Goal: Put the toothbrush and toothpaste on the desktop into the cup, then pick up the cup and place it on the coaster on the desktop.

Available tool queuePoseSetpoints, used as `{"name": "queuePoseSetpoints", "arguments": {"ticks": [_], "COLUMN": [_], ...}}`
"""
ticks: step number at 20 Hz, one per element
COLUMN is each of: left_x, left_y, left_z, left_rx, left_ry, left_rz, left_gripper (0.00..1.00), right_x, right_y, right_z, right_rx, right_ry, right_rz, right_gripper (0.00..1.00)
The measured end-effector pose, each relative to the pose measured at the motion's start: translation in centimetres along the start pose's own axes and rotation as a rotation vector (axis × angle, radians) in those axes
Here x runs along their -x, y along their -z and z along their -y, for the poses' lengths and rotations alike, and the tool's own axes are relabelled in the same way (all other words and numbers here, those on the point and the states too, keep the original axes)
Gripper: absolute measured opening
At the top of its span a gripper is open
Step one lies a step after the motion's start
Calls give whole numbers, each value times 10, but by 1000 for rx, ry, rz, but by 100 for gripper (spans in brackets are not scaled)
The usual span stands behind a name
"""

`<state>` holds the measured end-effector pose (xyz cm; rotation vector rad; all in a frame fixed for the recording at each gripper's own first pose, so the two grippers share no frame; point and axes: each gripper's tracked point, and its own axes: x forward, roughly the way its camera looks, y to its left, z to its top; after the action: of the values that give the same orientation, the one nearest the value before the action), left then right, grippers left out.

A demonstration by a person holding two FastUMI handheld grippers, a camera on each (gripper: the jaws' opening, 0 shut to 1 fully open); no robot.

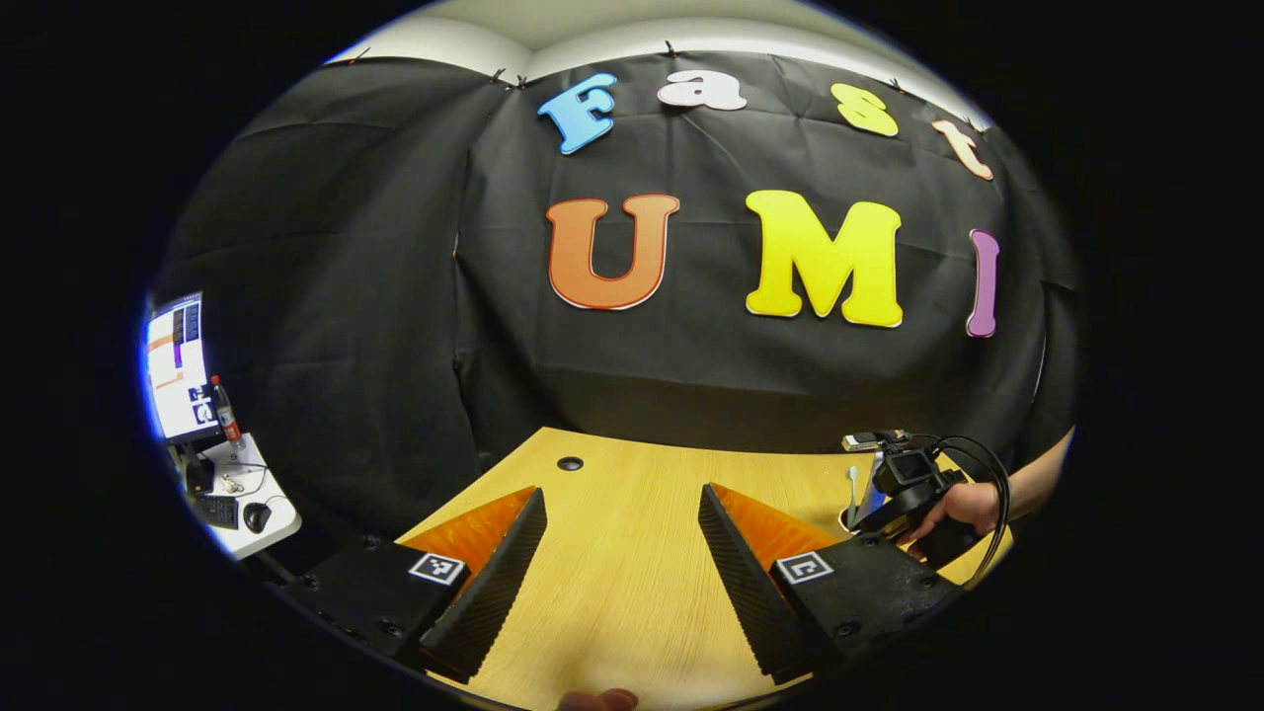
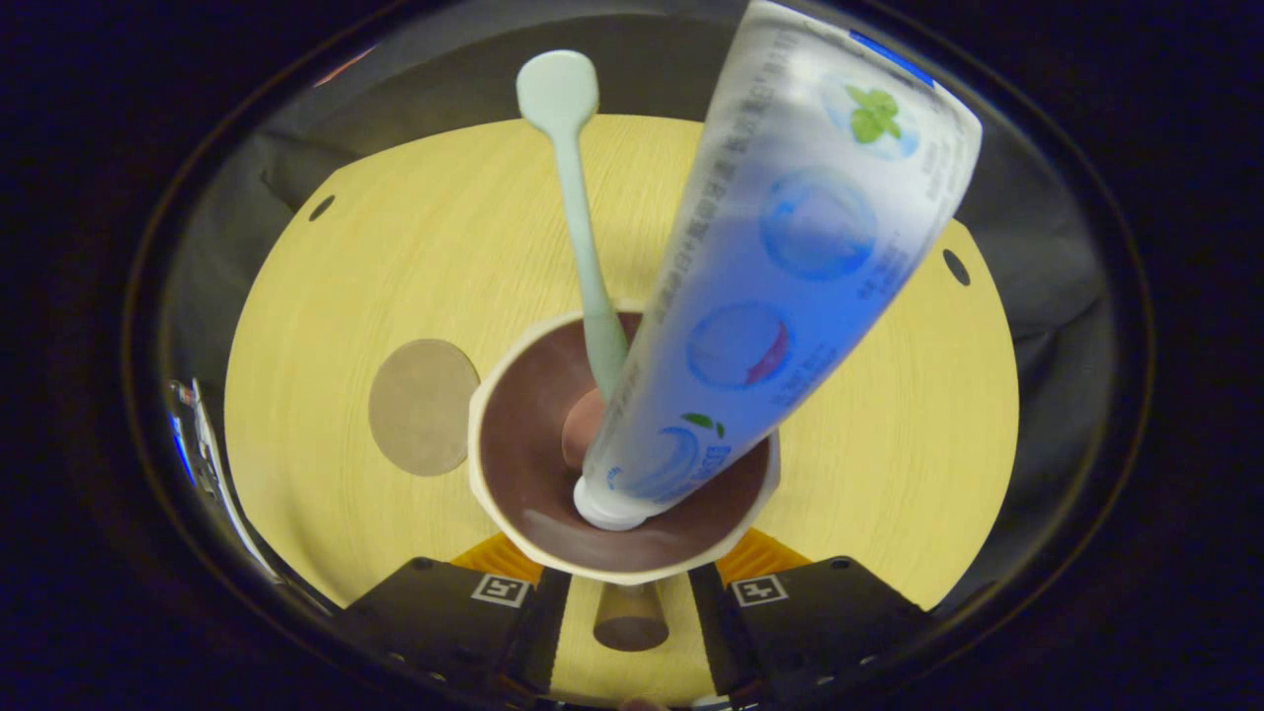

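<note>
Pale wood desktop (image 2: 296, 296) carries everything. Going L to R in the right gripper view: round coaster (image 2: 423, 406) lies flat just left of the cup (image 2: 523, 553), not touching, so only a short sideways carry is left. Toothbrush (image 2: 583, 227) and toothpaste (image 2: 790, 267) both stand inside the cup, leaning on its wall, cap down. Right gripper (image 2: 632, 617) straddles the cup handle (image 2: 630, 617); fingers apart w/ gaps either side, prob lining up the grab. In the left gripper view, left gripper (image 1: 622, 563) hangs wide open over bare desk, idle, well away from the cup
</note>
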<state>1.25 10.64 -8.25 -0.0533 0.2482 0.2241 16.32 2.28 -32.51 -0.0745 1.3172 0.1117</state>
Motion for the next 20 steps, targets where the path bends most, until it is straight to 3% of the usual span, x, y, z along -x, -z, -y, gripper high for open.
{"name": "queuePoseSetpoints", "arguments": {"ticks": [2,12,20], "left_x": [-2,0,10], "left_y": [2,4,13], "left_z": [-5,-8,-35], "left_rx": [-4,11,34], "left_ry": [-13,-4,-47], "left_rz": [-8,-20,-41], "left_gripper": [98,98,98], "right_x": [0,13,32], "right_y": [3,-6,-25], "right_z": [1,-7,-97], "right_rx": [-39,1,120], "right_ry": [-3,14,-63], "right_rz": [-11,11,41], "right_gripper": [29,23,23]}}
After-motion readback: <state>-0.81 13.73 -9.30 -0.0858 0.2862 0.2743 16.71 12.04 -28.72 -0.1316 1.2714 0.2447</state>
